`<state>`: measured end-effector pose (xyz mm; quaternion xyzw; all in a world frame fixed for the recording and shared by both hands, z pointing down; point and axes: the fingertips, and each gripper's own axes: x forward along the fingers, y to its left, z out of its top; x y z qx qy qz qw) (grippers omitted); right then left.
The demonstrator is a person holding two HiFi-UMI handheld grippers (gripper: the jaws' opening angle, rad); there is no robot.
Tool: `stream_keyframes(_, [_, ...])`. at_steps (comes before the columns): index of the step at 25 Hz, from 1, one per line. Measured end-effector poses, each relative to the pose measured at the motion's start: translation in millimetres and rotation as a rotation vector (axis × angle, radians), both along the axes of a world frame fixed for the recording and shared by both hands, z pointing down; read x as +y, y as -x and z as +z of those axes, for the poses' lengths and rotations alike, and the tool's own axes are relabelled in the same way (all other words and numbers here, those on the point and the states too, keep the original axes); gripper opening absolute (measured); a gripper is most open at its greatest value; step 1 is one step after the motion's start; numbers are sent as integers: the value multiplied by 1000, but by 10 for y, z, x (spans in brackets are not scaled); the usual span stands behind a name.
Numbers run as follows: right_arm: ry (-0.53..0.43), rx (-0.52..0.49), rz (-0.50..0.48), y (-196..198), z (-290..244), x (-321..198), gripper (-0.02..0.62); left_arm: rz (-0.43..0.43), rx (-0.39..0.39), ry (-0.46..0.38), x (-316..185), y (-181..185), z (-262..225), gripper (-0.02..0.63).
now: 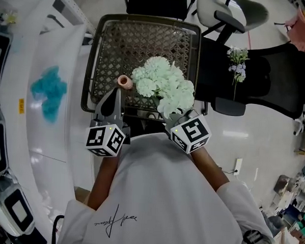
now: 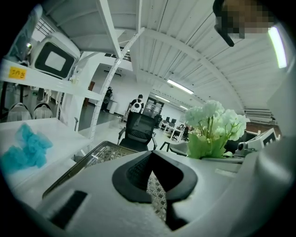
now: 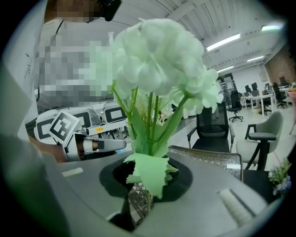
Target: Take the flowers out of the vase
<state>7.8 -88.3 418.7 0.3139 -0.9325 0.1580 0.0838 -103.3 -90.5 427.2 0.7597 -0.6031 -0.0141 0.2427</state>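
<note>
A bunch of pale green-white flowers (image 1: 163, 84) stands upright over the dark wire basket (image 1: 113, 40). My right gripper (image 1: 175, 117) is shut on its green stems (image 3: 150, 132), and a ragged leaf (image 3: 150, 173) hangs down between the jaws. The flower heads (image 3: 157, 60) fill the top of the right gripper view. A small pink vase (image 1: 124, 82) stands in the basket, just beyond the tip of my left gripper (image 1: 113, 99). The left gripper (image 2: 150, 159) looks shut with nothing in it. The vase does not show in the left gripper view, where the flowers (image 2: 215, 122) appear to the right.
The wire basket (image 3: 208, 157) sits in front of the person. A white table on the left carries a teal clump (image 1: 48, 92). A black chair (image 1: 267, 74) at the right holds a small flower sprig (image 1: 237, 61). More office chairs stand behind.
</note>
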Motion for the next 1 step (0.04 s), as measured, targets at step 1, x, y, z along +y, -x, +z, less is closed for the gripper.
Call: stream_keyframes(1, [4,-2,3,7,-1,16,67,-2,-1,-2,7,14,-11,2])
